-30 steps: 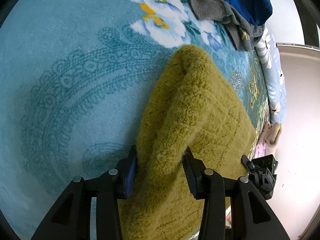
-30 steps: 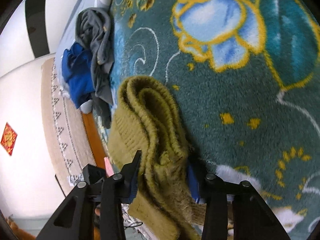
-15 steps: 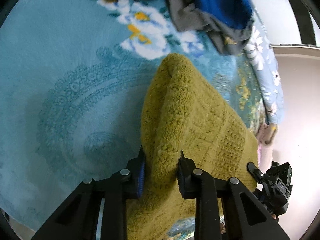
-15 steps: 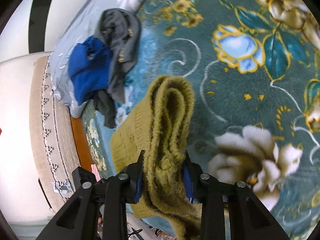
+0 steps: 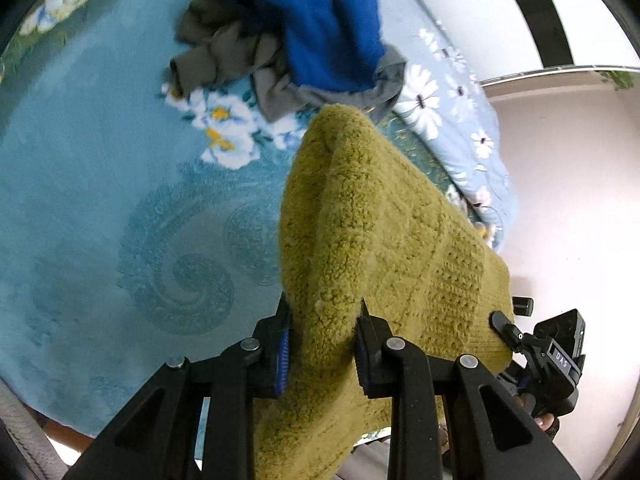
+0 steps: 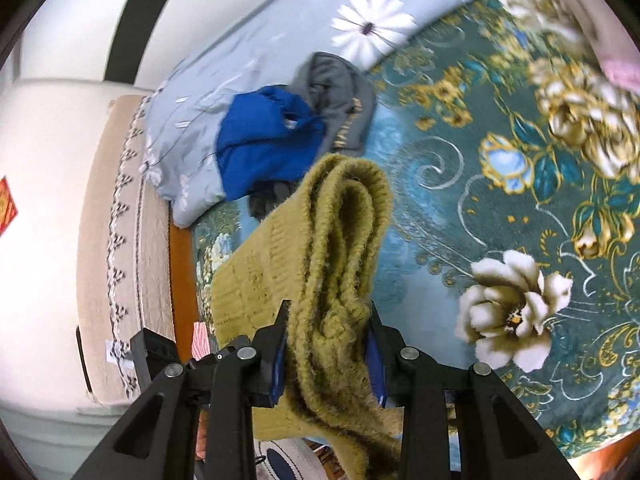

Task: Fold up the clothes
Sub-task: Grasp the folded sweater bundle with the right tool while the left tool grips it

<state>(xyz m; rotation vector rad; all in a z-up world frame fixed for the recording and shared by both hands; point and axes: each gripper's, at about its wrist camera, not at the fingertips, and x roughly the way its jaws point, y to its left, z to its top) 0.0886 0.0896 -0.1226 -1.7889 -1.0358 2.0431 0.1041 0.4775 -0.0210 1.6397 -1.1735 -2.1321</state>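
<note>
In the left wrist view, the left gripper is clamped on a bunched edge of the olive-green fuzzy sweater, which fills the gap between its pads and stretches away toward 1 o'clock above the teal floral blanket, the right gripper visible at 4 o'clock. In the right wrist view, the right gripper pinches the sweater's folded layers, the cloth running to 12 o'clock and draping below the fingers, with a blue garment and a grey garment heaped beyond at 11 o'clock.

Two wrist fisheyes, each looking steeply down along its gripper's fingers at the bed from above. Shared: olive sweater close up, blue garment beyond.
</note>
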